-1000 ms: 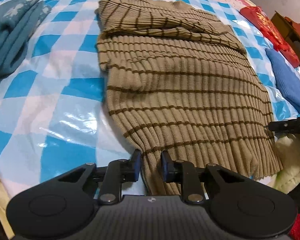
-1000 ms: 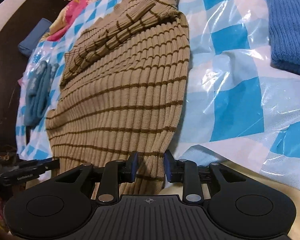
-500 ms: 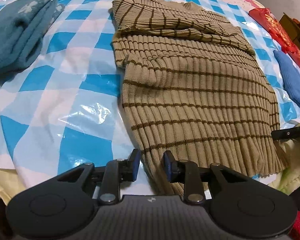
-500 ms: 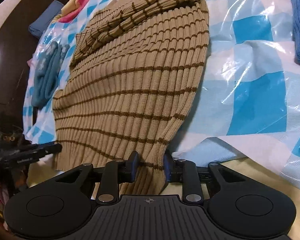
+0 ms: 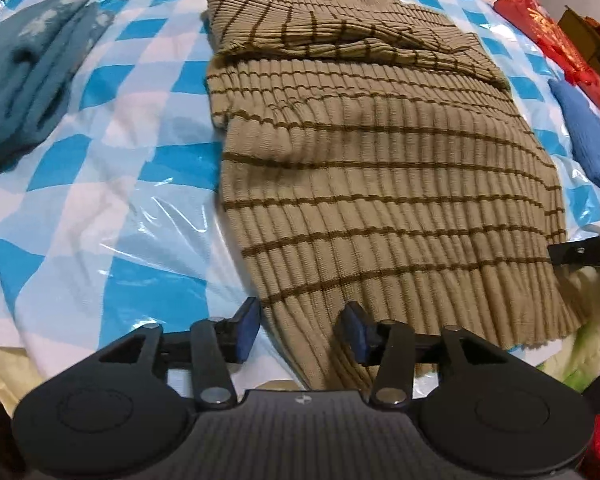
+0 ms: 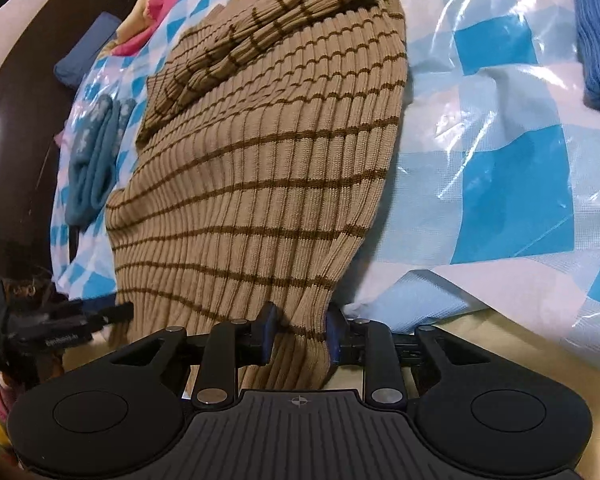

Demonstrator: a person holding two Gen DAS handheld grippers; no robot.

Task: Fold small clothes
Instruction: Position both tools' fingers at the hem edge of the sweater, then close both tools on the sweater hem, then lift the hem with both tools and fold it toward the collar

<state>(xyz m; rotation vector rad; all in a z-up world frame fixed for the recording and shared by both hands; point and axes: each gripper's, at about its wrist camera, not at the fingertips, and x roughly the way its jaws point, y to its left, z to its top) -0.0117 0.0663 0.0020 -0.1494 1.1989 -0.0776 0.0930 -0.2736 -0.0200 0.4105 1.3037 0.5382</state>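
A tan ribbed sweater with brown stripes (image 5: 380, 168) lies on the blue-and-white checked cloth (image 5: 112, 184), sleeves folded across its top. My left gripper (image 5: 302, 332) is open, its jaws either side of the sweater's near left hem corner. My right gripper (image 6: 298, 334) is partly open around the near right hem corner (image 6: 296, 344), with the knit bunched between the pads and no firm pinch visible. The sweater also shows in the right wrist view (image 6: 268, 168). The tip of the other gripper shows in each view (image 5: 584, 246) (image 6: 60, 330).
A folded teal garment (image 5: 32, 76) lies at the left, a blue knit garment (image 5: 588, 140) at the right, red items (image 5: 556, 36) at the far right. Clear plastic film covers the cloth. The bed edge runs just under both grippers.
My left gripper's jaws have opened wider at the hem corner. Both views have shifted slightly and the hem fabric has bunched up more between the right gripper's pads.
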